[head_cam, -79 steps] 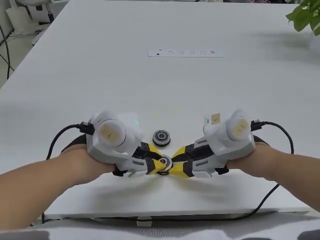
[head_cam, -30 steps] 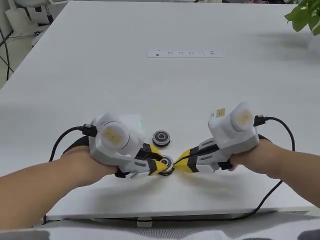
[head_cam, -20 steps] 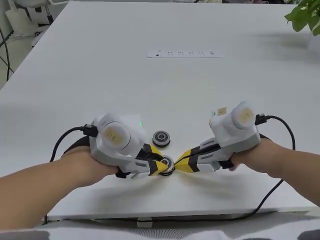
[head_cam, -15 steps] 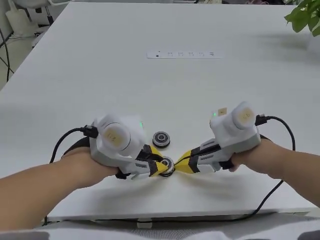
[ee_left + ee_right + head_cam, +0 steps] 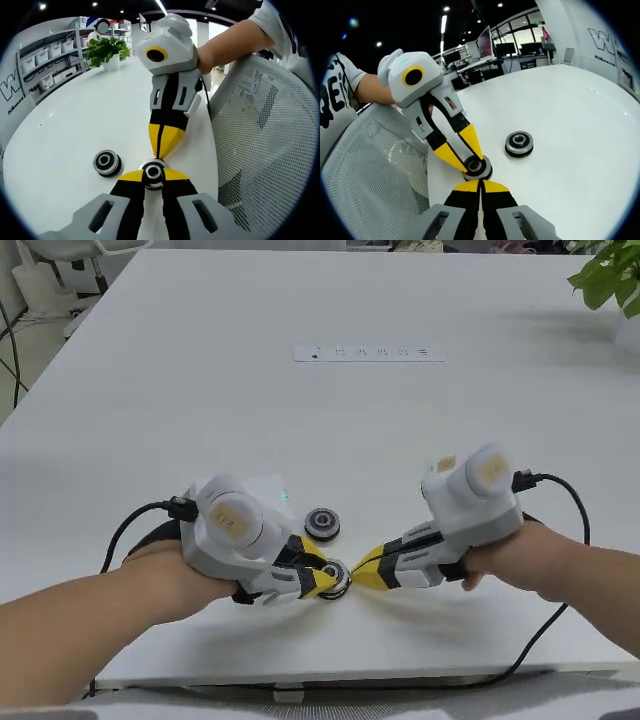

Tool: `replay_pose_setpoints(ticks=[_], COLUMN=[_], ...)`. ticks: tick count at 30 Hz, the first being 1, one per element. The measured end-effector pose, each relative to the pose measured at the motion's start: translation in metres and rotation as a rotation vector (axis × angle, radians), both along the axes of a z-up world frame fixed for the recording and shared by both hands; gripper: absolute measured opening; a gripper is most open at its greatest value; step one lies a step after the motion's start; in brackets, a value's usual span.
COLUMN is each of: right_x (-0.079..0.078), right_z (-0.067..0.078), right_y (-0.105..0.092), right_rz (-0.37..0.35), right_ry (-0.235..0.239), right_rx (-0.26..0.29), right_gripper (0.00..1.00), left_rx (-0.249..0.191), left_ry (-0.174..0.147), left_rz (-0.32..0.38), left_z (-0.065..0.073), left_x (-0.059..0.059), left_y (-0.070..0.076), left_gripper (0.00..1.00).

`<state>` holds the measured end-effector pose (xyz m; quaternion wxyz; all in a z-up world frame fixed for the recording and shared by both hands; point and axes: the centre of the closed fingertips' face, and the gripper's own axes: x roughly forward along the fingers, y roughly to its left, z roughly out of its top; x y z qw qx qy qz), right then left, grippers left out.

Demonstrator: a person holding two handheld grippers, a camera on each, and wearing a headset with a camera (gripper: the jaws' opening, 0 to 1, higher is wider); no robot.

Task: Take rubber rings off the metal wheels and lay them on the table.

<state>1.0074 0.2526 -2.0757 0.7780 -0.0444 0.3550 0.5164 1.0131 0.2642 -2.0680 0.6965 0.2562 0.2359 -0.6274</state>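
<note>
Wheel [image 5: 337, 577] in the lower centre of the head view, flat on the table [image 5: 300, 420] near its front edge, round, its axis upright, hub hole facing up. Left gripper [image 5: 322, 579] clamps it across the rim, jaws narrow. Right gripper [image 5: 360, 571], jaws pressed together, tips touching the wheel's rim. Second wheel [image 5: 322, 523] flat just above, apart

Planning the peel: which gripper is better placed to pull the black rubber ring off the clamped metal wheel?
Probably right. The left gripper clamps the metal wheel; the right gripper, shut, touches its rim.
</note>
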Motion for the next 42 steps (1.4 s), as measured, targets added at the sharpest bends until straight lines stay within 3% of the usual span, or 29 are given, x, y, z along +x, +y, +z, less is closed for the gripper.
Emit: replay_pose_setpoints(ticks=[10,15,42], right_x=[0.002,0.007,0.001], right_z=[-0.003,0.003,0.009], right_y=[0.000,0.001,0.011], right_rz=[-0.048,-0.093,-0.119], right_ry=[0.042,0.061,0.098], right_rx=[0.015,0.067,0.123], right_gripper=[0.00,0.00,0.00], left_rx=[0.000,0.002,0.006], left_ry=[0.001,0.002,0.004], left_rz=[0.005,0.008,0.015], left_z=[0.000,0.000,0.000], left_x=[0.000,-0.001,0.001], left_y=[0.000,0.000,0.000], left_gripper=[0.08,0.08,0.08])
